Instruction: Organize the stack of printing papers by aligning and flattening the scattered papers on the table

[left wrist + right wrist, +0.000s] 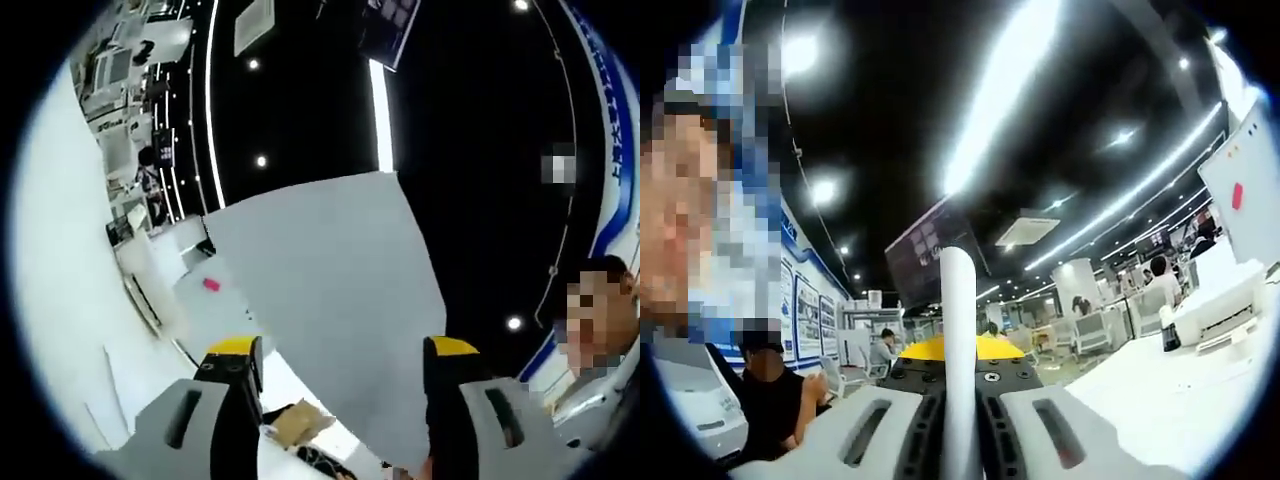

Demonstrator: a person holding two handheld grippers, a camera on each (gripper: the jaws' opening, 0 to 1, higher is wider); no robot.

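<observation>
While both views tilt steeply toward the ceiling, we record the following items.

Left tool: we see its two yellow-tipped jaws standing well apart at the bottom of the left gripper view. A large sheet of white paper rises between them, its face turned to the camera and its upper edge reaching up against the dark ceiling. Its lower part runs down past the jaw on the right of the view; we cannot tell whether it touches that jaw, and the other jaw stands clear of it.

Right tool: we see its jaws brought together on the paper, which shows here edge-on as a narrow white upright strip running from between the jaws to a rounded top above the yellow tips.

White bench: along the left of the left gripper view, seen at a sharp slant, with a brown scrap of cardboard low between the jaws. A pale bench surface also shows at the lower right of the right gripper view.

Surroundings: we note ceiling light strips overhead, a seated person in a dark shirt at the lower left of the right gripper view, and further people at desks in the distance.
</observation>
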